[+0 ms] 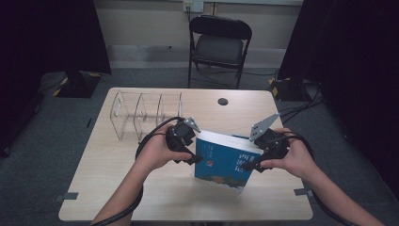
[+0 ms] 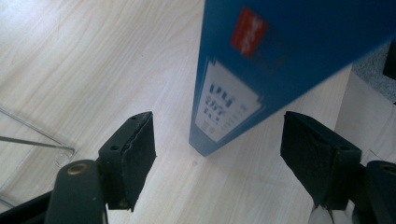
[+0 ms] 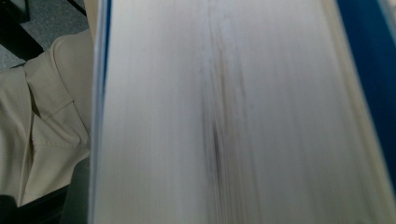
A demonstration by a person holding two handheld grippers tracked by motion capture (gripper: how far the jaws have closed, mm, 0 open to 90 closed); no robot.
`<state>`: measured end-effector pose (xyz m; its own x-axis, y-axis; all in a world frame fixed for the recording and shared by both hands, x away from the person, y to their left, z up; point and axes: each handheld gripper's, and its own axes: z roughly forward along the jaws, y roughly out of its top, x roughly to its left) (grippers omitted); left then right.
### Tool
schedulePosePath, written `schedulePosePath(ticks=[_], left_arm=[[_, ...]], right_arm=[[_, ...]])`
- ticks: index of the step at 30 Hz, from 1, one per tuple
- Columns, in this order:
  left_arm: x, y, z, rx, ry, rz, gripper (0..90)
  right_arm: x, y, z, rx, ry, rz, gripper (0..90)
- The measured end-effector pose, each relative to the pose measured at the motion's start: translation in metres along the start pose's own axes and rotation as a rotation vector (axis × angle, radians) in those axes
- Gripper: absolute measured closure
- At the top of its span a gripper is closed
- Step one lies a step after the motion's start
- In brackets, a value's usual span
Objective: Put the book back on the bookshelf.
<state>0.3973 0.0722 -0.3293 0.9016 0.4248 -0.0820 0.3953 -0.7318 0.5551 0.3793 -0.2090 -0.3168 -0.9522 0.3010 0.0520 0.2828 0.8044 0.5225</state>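
Note:
A thick blue book [image 1: 226, 160] stands tilted on its lower edge on the wooden table [image 1: 117, 188], between both hands. My left gripper [image 1: 195, 157] is at its spine end. In the left gripper view the jaws stand wide open on either side of the spine [image 2: 224, 102], which bears a white label and a red mark, and neither pad [image 2: 140, 149] touches it. My right gripper [image 1: 247, 165] is pressed onto the book's opposite, page side and appears shut on it. The right gripper view is so close to the white page edges [image 3: 224, 116] that the jaws are hidden.
A clear plastic divider rack [image 1: 146, 115] stands on the table's far left, its corner [image 2: 32, 144] just left of my left jaw. A small black disc [image 1: 222, 101] lies near the far edge. A folding chair [image 1: 219, 44] stands beyond the table.

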Motion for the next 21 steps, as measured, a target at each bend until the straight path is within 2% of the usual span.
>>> schedulePosePath(ticks=[13, 21], left_arm=[[-0.006, 0.018, -0.004, 0.008, -0.014, 0.035, 29.4], [-0.008, 0.028, -0.008, 0.014, -0.003, 0.064, 28.6]], right_arm=[[-0.001, -0.006, 0.002, 0.001, -0.003, 0.011, 33.3], [-0.002, -0.01, 0.004, 0.009, 0.001, 0.012, 33.3]])
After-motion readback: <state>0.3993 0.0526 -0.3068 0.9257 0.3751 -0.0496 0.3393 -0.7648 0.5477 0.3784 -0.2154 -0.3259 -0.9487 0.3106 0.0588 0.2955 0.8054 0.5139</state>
